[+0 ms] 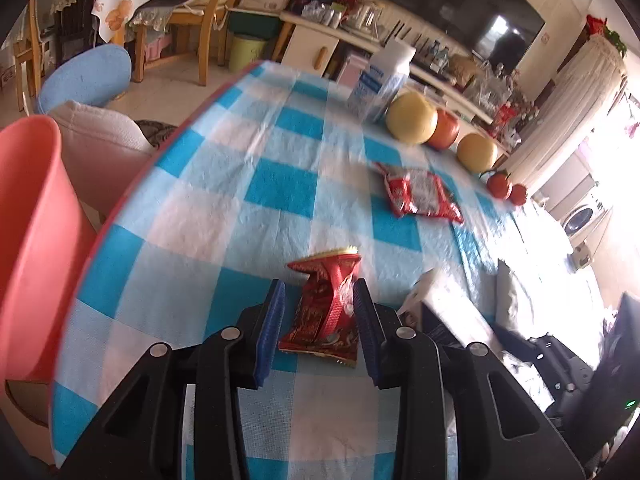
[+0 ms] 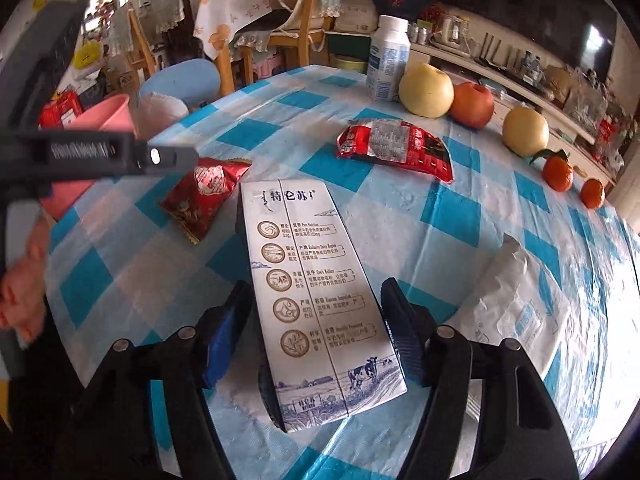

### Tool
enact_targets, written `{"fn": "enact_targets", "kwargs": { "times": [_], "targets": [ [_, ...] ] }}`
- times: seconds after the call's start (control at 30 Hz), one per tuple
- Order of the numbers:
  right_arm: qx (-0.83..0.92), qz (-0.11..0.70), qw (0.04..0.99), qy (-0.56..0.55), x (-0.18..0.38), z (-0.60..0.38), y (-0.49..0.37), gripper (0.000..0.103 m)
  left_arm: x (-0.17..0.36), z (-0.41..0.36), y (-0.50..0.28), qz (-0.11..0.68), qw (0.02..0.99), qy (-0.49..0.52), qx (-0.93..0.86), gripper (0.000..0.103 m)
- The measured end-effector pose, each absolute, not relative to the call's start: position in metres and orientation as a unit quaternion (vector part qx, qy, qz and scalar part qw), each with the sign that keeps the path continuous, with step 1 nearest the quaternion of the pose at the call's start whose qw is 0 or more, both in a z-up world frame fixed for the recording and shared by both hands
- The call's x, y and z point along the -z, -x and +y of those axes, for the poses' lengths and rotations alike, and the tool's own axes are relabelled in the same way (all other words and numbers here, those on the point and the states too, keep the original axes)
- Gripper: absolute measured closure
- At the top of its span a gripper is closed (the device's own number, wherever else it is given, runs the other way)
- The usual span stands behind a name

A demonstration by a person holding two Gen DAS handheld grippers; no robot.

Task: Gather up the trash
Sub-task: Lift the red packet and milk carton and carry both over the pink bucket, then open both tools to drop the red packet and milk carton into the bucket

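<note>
A crumpled red snack wrapper (image 1: 326, 312) lies on the blue-and-white checked tablecloth (image 1: 224, 184). My left gripper (image 1: 320, 292) is open, its blue pads on either side of the wrapper, not closed on it. The wrapper also shows in the right wrist view (image 2: 204, 196), with the left gripper's body (image 2: 100, 152) above it. A white milk carton (image 2: 316, 300) lies flat on the cloth. My right gripper (image 2: 318, 300) is open and straddles the carton. A second red wrapper (image 1: 420, 194) (image 2: 394, 148) lies farther back.
A pink bin (image 1: 32, 248) (image 2: 108, 120) stands off the table's left edge. A white plastic bottle (image 2: 388, 60), two yellow pears (image 2: 426, 90), an apple (image 2: 472, 104) and two tangerines (image 2: 558, 172) line the far edge. A white pouch (image 2: 516, 300) lies at right.
</note>
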State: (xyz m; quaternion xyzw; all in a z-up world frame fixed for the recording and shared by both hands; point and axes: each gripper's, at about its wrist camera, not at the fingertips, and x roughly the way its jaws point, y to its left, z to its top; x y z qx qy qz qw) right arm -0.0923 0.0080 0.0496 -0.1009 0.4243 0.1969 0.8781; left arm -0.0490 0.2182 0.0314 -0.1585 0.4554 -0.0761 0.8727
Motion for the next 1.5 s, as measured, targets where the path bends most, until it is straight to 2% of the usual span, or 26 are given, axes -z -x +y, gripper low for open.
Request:
{"fn": "enact_targets", "kwargs": {
  "times": [0.07, 0.13, 0.2, 0.27, 0.37, 0.4, 0.43, 0.53, 0.73, 0.97, 1.27, 1.5],
  "targets": [
    [-0.193, 0.426, 0.879, 0.088, -0.053, 0.004, 0.093, 0.04, -0.025, 0.215, 0.048, 0.463, 0.869, 0.155, 0.077, 0.061],
    [-0.188, 0.424, 0.883, 0.073, -0.058, -0.002, 0.093, 0.044, -0.021, 0.212, 0.046, 0.468, 0.867, 0.151, 0.082, 0.044],
    [-0.187, 0.423, 0.884, 0.064, -0.062, -0.005, 0.093, 0.045, -0.018, 0.205, 0.046, 0.47, 0.867, 0.14, 0.087, 0.039],
    [-0.186, 0.422, 0.885, 0.06, -0.064, -0.007, 0.093, 0.045, -0.017, 0.195, 0.046, 0.466, 0.875, 0.102, 0.082, 0.039],
    [-0.186, 0.423, 0.885, 0.054, -0.064, -0.009, 0.093, 0.046, -0.016, 0.184, 0.045, 0.462, 0.882, 0.058, 0.07, 0.042],
    [-0.186, 0.423, 0.885, 0.052, -0.063, -0.009, 0.093, 0.046, -0.016, 0.18, 0.045, 0.459, 0.885, 0.04, 0.064, 0.056],
    [-0.186, 0.424, 0.885, 0.05, -0.063, -0.01, 0.093, 0.046, -0.016, 0.178, 0.045, 0.457, 0.887, 0.027, 0.058, 0.063],
    [-0.186, 0.424, 0.886, 0.041, -0.064, -0.013, 0.093, 0.046, -0.017, 0.177, 0.046, 0.457, 0.886, 0.029, 0.065, 0.068],
    [-0.191, 0.422, 0.886, 0.023, -0.07, -0.014, 0.093, 0.046, -0.026, 0.186, 0.047, 0.451, 0.889, 0.055, 0.062, 0.07],
    [-0.217, 0.415, 0.883, -0.007, -0.085, 0.0, 0.089, 0.046, -0.06, 0.221, 0.056, 0.407, 0.907, 0.102, 0.043, 0.07],
    [-0.308, 0.401, 0.862, -0.03, -0.116, 0.075, 0.081, 0.046, -0.103, 0.324, 0.077, 0.327, 0.924, 0.186, -0.062, 0.07],
    [-0.388, 0.401, 0.829, -0.047, -0.133, 0.164, 0.066, 0.046, -0.099, 0.411, 0.099, 0.304, 0.903, 0.258, -0.161, 0.07]
  ]
}}
